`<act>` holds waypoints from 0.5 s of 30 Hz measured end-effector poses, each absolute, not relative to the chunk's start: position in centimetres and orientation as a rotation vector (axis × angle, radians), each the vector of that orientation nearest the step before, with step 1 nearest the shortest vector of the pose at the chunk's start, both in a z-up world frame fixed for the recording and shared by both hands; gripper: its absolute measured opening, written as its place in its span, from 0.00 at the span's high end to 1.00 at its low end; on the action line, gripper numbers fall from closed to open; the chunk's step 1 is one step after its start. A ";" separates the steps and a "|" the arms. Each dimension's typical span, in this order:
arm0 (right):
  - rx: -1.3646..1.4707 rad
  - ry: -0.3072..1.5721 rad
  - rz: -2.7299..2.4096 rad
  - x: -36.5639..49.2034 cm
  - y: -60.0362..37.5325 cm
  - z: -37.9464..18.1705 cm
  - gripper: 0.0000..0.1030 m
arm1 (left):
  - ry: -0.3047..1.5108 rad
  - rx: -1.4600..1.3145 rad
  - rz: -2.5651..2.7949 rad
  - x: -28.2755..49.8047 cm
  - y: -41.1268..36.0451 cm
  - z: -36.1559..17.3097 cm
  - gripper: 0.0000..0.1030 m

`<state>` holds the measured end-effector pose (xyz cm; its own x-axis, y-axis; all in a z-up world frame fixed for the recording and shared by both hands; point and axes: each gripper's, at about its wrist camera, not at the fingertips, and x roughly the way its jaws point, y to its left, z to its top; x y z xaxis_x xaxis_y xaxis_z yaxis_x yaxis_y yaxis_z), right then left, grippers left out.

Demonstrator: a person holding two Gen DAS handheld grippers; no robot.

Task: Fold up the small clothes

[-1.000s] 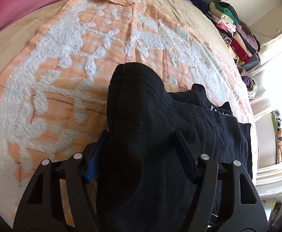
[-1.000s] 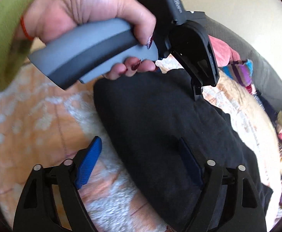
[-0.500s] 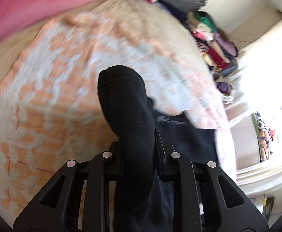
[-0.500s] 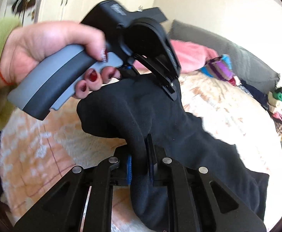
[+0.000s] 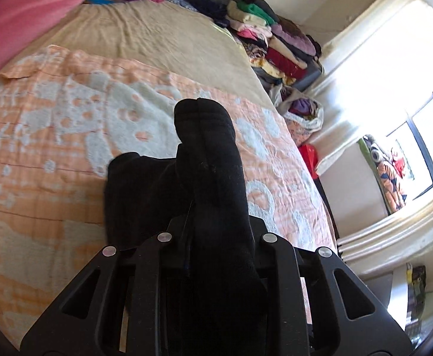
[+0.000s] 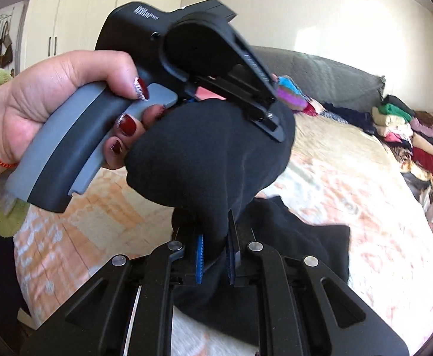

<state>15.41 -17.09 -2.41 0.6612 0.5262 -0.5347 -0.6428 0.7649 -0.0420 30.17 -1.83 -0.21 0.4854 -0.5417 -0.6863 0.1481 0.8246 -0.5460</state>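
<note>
A small black garment [image 5: 207, 160] hangs above the orange-and-white bedspread [image 5: 53, 148], bunched between both grippers. My left gripper [image 5: 213, 237] is shut on one edge, and the cloth covers its fingers. In the right wrist view my right gripper [image 6: 215, 255] is shut on another edge of the garment [image 6: 216, 154], with a blue pad [image 6: 199, 262] pressed on each side. The left gripper [image 6: 264, 112] shows there too, held by a hand [image 6: 68, 95] and biting the top of the cloth. A loose tail of the garment [image 6: 305, 243] trails on the bedspread.
Beyond the bedspread lies a beige sheet [image 5: 157, 38], with a pink pillow [image 5: 23, 14] at the far left. Stacks of folded clothes [image 5: 275, 50] line the far edge of the bed. A bag of clothes [image 5: 302, 112] sits below a bright window at the right.
Both grippers went from open around the flat black garment to shut on it. They have since risen and lifted it off the bedspread.
</note>
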 end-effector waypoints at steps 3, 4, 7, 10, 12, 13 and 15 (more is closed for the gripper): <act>-0.187 0.599 0.652 16.0 -18.7 -3.1 0.90 | 1.034 -0.437 -0.433 30.8 -3.9 -1.7 0.82; -0.165 0.629 0.653 16.1 -19.3 -3.4 0.89 | 1.061 -0.437 -0.434 31.2 -4.7 -2.5 0.80; -0.123 0.719 0.654 16.5 -20.6 -4.5 0.87 | 1.100 -0.423 -0.449 31.4 -6.6 -3.5 0.71; -0.080 0.792 0.616 16.6 -22.0 -5.3 0.76 | 1.077 -0.465 -0.467 31.2 -6.5 -3.2 0.59; -0.056 0.839 0.581 16.7 -22.9 -5.8 0.74 | 1.045 -0.485 -0.464 30.6 -6.0 -2.5 0.59; -0.036 0.860 0.568 16.7 -23.4 -6.1 0.72 | 1.023 -0.470 -0.452 30.2 -5.7 -2.0 0.59; 0.033 0.897 0.543 16.8 -24.6 -6.6 0.67 | 0.996 -0.428 -0.422 29.7 -5.4 -1.3 0.59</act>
